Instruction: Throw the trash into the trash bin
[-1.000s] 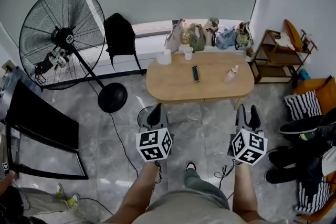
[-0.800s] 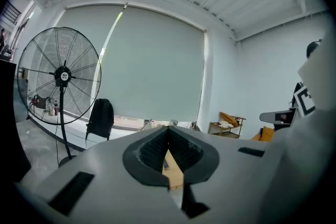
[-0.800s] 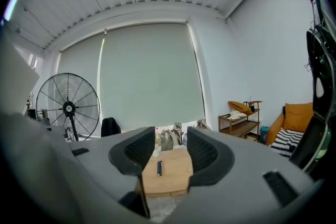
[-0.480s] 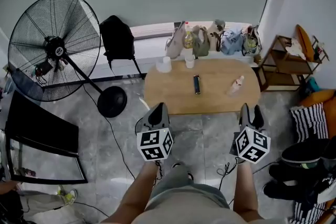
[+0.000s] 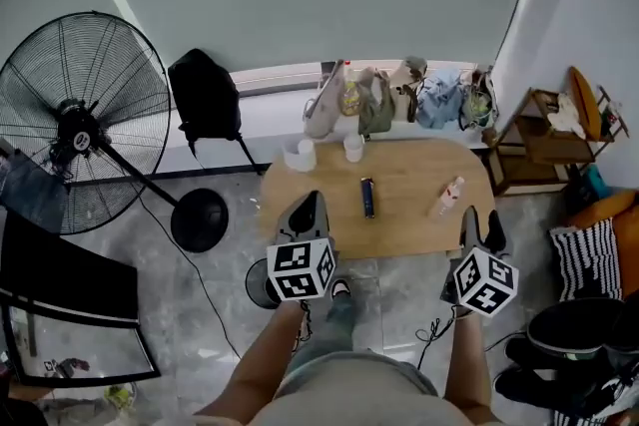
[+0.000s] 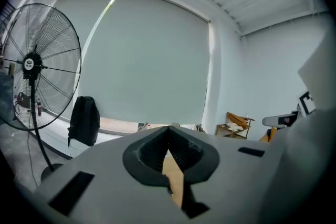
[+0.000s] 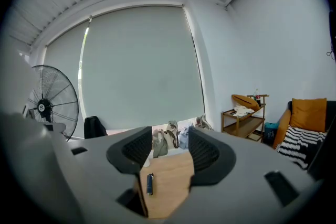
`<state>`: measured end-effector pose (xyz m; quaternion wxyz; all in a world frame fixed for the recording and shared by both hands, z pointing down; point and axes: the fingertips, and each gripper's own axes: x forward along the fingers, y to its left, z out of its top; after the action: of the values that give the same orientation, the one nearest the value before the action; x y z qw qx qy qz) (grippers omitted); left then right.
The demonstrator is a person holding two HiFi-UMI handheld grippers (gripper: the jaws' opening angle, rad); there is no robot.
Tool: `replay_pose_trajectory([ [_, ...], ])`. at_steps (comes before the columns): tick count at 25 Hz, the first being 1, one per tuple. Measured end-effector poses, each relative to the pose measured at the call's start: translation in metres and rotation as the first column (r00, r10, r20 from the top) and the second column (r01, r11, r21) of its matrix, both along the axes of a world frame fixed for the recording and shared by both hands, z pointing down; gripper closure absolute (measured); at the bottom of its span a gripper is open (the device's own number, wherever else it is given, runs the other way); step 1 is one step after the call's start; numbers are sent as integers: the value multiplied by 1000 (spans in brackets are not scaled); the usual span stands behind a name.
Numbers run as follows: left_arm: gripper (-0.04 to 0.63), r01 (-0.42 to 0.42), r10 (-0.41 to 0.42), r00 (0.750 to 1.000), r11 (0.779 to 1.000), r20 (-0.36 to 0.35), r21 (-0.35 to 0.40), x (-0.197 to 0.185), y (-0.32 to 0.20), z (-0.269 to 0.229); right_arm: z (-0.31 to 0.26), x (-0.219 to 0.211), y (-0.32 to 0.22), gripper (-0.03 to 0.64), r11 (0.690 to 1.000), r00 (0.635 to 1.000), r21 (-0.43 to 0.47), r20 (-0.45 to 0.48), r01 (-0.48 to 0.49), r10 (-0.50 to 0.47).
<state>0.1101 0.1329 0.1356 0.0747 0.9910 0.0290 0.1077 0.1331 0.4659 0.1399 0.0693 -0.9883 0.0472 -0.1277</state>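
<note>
A wooden oval table carries a dark blue tube-like thing, a small clear bottle and two white cups. A small round dark bin stands on the floor by the table's near left corner. My left gripper hovers at the table's near left edge, its jaws shut with nothing between them. My right gripper hangs at the near right edge, its jaws opening, empty, with the table top showing through the gap.
A big floor fan with a round base stands left, a black backpack beside it. Several bags line the window sill. A wooden shelf and a striped cushion are at right.
The person has walked towards the table, which now lies closer. Both grippers have come forward to its near edge, and the bin has slid back beside the left arm.
</note>
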Motion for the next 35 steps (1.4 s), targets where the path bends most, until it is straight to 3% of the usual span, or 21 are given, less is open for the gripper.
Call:
replay_pose_trajectory([
  [6,586,-49,49,999,999,1,10,115,-10,-8,-2,98,-6,393,999,998,-3,27,-49,49],
  [12,586,-76,76,996,997,45,-4,192,-13,12,11,163,-10,390,996,994,-2,63,-87,87],
  [27,586,-78,77,974,997,214,-1,303,69,96,103,279,72,383,996,965,-3,245,-94,92],
  [35,586,-124,116,933,992,340,1,334,120,184,207,310,109,382,990,911,43,399,-135,107],
])
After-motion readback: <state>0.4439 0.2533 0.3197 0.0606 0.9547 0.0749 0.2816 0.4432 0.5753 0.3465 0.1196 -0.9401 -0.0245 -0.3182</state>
